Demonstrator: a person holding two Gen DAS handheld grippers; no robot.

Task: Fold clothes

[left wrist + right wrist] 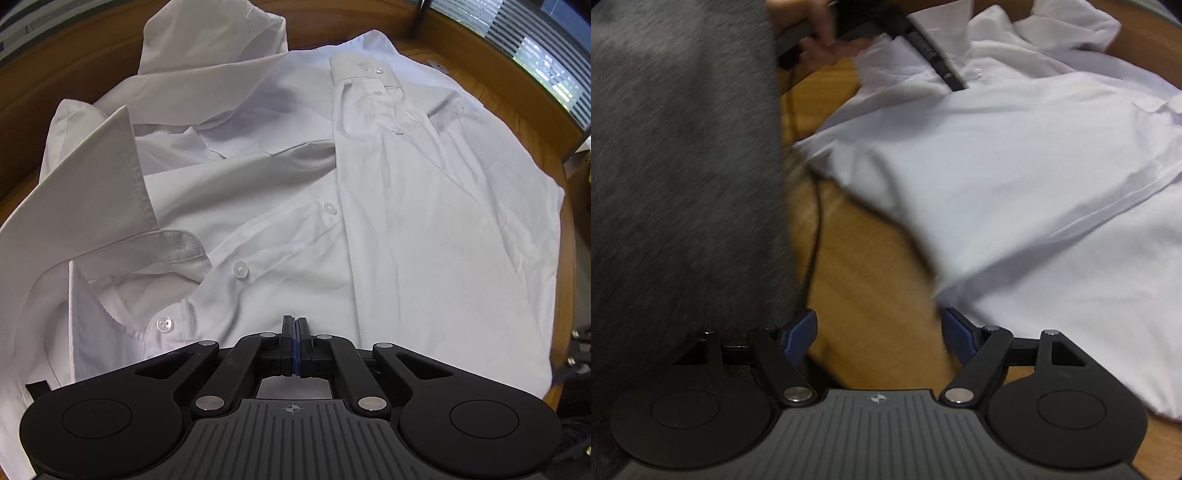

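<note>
Left gripper fingers together over white shirt.

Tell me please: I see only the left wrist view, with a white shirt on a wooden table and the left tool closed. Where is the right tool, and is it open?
Observer: The right tool is open and holds nothing.
Operator: Is it over the shirt?
Observer: No, bare wood of the table shows between its fingers. The shirt has its edge just beside the right-hand finger.
Operator: Is anything else near it?
Observer: Yes, a thin black cable runs across the wood, next to the person's grey clothing.
</note>
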